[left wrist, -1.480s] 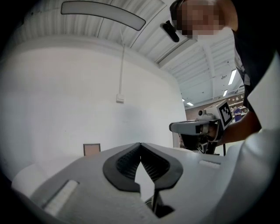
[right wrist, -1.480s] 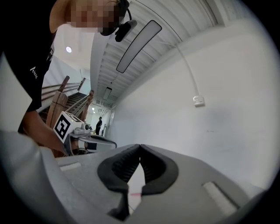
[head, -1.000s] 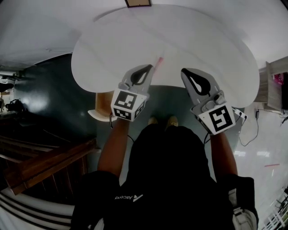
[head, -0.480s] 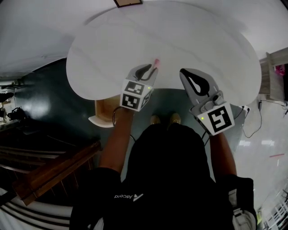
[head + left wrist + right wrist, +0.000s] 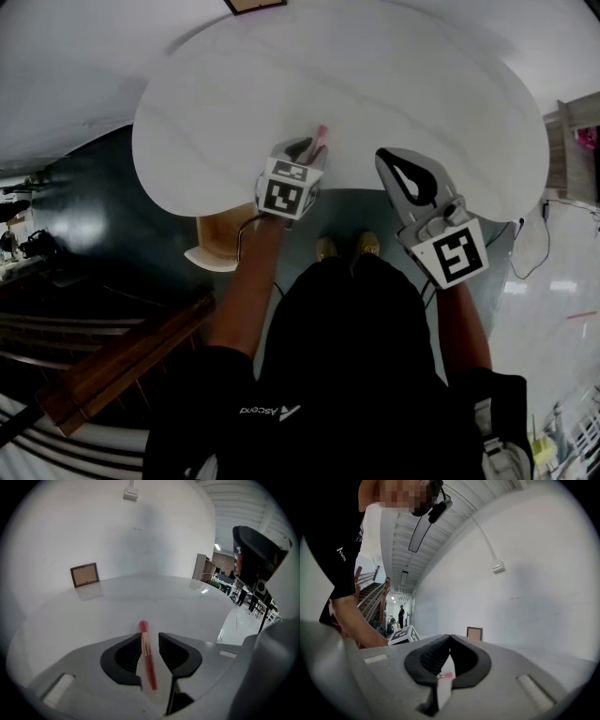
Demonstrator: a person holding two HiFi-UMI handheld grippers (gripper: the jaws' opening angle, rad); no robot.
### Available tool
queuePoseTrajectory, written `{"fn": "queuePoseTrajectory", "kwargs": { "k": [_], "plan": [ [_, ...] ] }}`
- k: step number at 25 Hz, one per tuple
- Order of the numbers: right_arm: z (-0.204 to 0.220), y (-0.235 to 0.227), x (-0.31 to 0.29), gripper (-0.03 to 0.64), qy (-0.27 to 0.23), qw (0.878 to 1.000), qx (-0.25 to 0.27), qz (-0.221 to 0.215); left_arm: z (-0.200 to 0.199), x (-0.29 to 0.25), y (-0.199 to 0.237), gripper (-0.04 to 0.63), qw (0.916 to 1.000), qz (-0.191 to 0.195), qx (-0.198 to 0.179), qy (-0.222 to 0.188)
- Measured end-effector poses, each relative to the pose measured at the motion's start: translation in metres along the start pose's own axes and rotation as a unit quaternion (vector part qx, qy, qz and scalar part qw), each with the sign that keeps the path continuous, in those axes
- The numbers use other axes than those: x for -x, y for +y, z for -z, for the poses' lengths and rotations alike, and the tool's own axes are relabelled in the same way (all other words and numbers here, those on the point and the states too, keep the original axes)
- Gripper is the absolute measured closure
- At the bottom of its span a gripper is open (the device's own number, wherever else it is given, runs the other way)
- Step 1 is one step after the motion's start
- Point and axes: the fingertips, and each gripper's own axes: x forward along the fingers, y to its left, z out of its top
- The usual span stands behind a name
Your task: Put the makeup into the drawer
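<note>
The left gripper (image 5: 150, 639) points steeply down at the white table (image 5: 403, 84). Its jaws have just been opening and now stand apart, with the pink makeup stick (image 5: 147, 660) lying on the tabletop between them, unclamped. The stick runs close along one pad; contact cannot be confirmed. In the head view the stick's tip (image 5: 321, 136) shows just beyond that gripper, near the table's front edge. The right gripper (image 5: 449, 641) is held level beside it, jaws together at the tips with nothing gripped. A tan open drawer (image 5: 220, 234) projects from under the table edge, well apart from the stick.
</note>
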Motion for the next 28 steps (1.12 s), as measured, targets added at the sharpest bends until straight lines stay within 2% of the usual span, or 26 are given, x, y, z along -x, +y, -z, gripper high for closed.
{"fn": "queuePoseTrajectory", "kwargs": {
  "k": [7,12,18,24,28],
  "plan": [
    [0.01,-0.006,0.006,0.614,0.01,1.0,-0.009,0.009,0.016,-0.01,0.001,0.488,0.9994,0.004,0.018,0.031],
    [0.013,-0.005,0.009,0.614,0.01,1.0,-0.01,0.01,0.016,-0.01,0.005,0.539,0.9994,-0.003,0.021,0.028],
    [0.014,-0.004,0.01,0.614,0.011,1.0,-0.013,0.009,0.014,-0.009,0.004,0.541,0.9997,-0.011,0.017,0.016],
    [0.009,0.001,0.012,0.614,0.003,1.0,-0.015,-0.002,-0.01,0.019,-0.002,0.541,0.9974,-0.025,0.022,-0.064],
    [0.004,0.014,0.013,0.614,-0.004,1.0,-0.014,-0.018,-0.031,0.059,-0.011,0.541,0.9896,-0.035,0.028,-0.137]
  ]
}}
